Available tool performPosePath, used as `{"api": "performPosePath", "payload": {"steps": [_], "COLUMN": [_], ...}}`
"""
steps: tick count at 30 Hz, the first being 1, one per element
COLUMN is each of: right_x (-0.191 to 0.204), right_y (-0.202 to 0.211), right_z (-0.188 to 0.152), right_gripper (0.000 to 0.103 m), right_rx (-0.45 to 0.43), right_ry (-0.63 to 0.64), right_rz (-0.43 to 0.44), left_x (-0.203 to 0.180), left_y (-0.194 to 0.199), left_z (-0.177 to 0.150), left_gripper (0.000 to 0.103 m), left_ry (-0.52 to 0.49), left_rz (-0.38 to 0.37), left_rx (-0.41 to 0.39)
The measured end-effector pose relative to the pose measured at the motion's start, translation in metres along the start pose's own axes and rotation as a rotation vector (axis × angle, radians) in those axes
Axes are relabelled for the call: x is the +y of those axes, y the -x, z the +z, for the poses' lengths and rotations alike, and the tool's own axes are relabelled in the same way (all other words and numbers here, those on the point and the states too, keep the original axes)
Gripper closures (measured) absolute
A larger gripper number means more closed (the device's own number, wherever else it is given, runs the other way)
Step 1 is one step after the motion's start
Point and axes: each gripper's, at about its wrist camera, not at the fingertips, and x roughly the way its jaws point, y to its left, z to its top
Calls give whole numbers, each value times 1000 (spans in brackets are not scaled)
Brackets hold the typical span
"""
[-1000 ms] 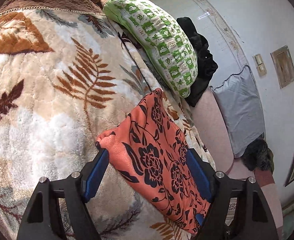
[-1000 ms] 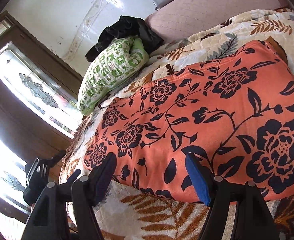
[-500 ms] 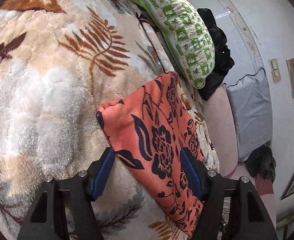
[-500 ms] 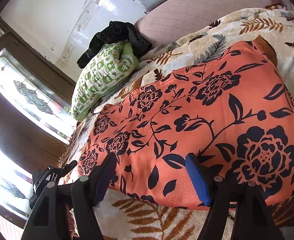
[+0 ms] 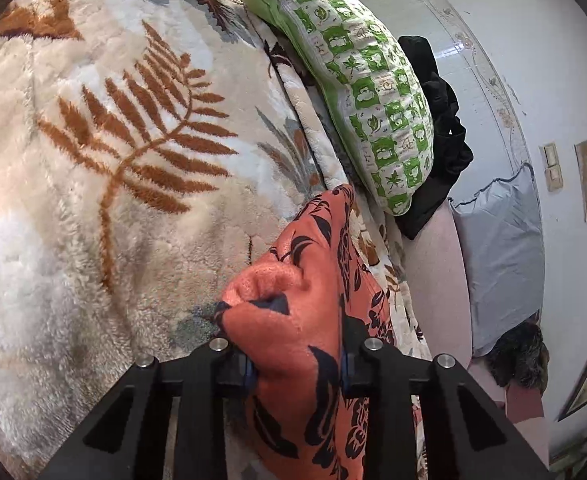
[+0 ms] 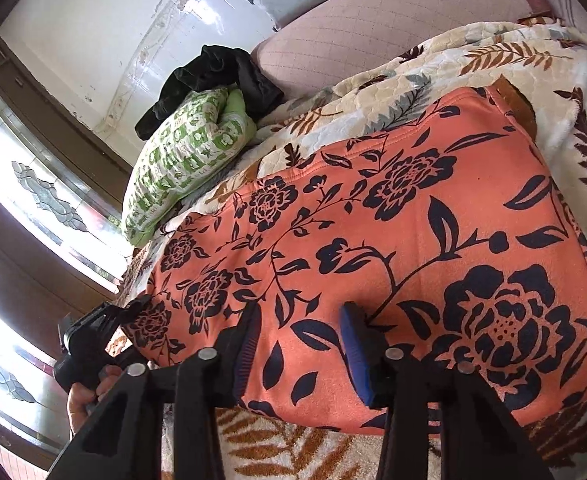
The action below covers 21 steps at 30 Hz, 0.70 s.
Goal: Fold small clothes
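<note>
Fingers first: our left gripper (image 5: 295, 372) is closing on the corner of the orange floral garment (image 6: 373, 240), and the cloth bunches up between its blue pads, pressed from both sides. Our right gripper (image 6: 301, 344) is closing too, with the near edge of the same garment between its pads (image 6: 355, 344); the fabric puckers slightly there, so we read it as gripped. From the right wrist view we also see the left gripper (image 6: 93, 328) at the garment's far left corner, with a hand (image 6: 83, 396) under it. The garment lies spread on the cream fleece blanket (image 5: 93, 200) with brown fern leaves, which covers the bed. Beyond it a green-and-white patterned pillow (image 5: 373, 92) leans on a black garment (image 5: 441, 120). Farther off, a grey pillow (image 5: 501, 248) rests against the white wall (image 5: 533, 40).
</note>
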Motion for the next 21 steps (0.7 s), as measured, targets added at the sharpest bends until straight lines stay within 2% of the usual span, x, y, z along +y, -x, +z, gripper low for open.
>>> {"api": "performPosePath", "payload": {"steps": [3, 4, 5, 7, 9, 10, 11, 16, 21], "right_x": [-1, 0, -1, -5, -6, -5, -4, -12, -47], "right_y": [-4, -6, -9, -17, -19, -17, -14, 14, 57], "right_z": [0, 0, -1, -3, -5, -4, -4, 2, 18], "right_gripper": [64, 64, 64, 64, 65, 65, 65, 65, 65], "right_rx": [-6, -4, 5, 41, 45, 44, 39, -46, -143], "right_ry": [-1, 4, 5, -1, 5, 9, 11, -1, -98], "right_rz": [-16, -24, -34, -51, -61, -62, -61, -72, -79], "left_x": [-8, -7, -4, -5, -14, -17, -19, -46, -110], "left_y": [-6, -8, -12, -17, -19, -18, -17, 1, 23], "left_z": [0, 0, -1, -2, -5, -5, -5, -10, -42], "left_gripper": [77, 72, 59, 55, 59, 78, 80, 84, 84], "left_ry": [-81, -77, -57, -73, -145, -173, -187, -311, -545], "left_rz": [16, 20, 28, 37, 83, 94, 82, 53, 7], "left_rx": [-9, -10, -8, 0, 10, 8, 7, -18, -62]}}
